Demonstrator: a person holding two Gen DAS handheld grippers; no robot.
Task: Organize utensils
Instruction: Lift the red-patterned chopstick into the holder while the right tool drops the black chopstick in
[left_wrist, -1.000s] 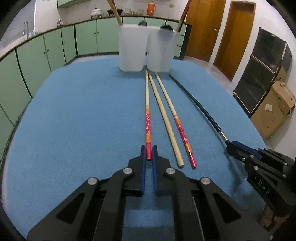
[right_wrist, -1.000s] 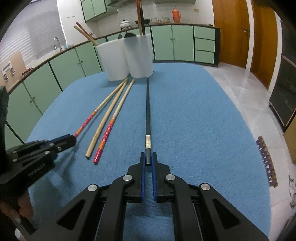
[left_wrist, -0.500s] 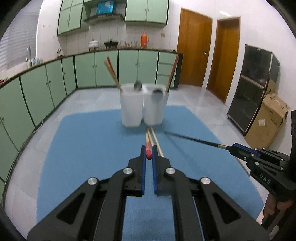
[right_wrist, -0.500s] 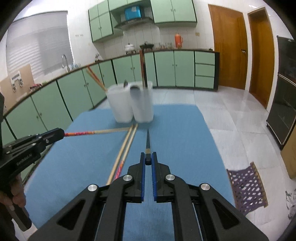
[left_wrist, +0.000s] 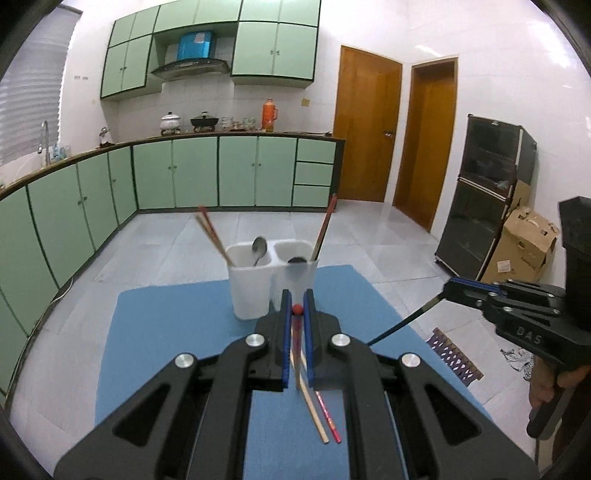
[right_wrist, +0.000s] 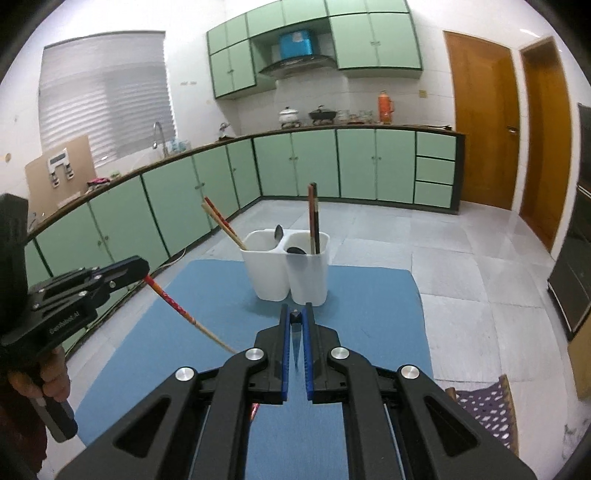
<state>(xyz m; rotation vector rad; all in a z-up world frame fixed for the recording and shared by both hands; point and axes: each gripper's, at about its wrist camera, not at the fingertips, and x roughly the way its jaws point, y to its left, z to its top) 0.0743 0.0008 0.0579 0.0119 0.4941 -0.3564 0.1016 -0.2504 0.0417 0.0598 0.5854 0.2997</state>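
Observation:
My left gripper (left_wrist: 296, 295) is shut on the red end of a red-patterned chopstick (right_wrist: 177, 306), which slants down toward the blue mat (left_wrist: 166, 332). My right gripper (right_wrist: 295, 308) is shut on the end of a black chopstick (left_wrist: 406, 325), also raised and hanging down. In the right wrist view the left gripper (right_wrist: 142, 267) shows at the left; in the left wrist view the right gripper (left_wrist: 448, 286) shows at the right. A plain chopstick (left_wrist: 314, 417) and a red one (left_wrist: 327, 417) lie on the mat. Ahead stands a white two-compartment holder (right_wrist: 288, 273) with chopsticks and spoons.
The blue mat covers a table whose far edge lies just behind the holder. Beyond are tiled floor and green cabinets (left_wrist: 236, 173). A cardboard box (left_wrist: 524, 247) and a black cabinet (left_wrist: 484, 192) stand at the right. A woven purple mat (right_wrist: 484, 410) lies on the floor.
Both grippers have risen, each lifting its chopstick off the mat. The views have tilted up, so the holder now sits lower and farther away. Two chopsticks stay on the mat.

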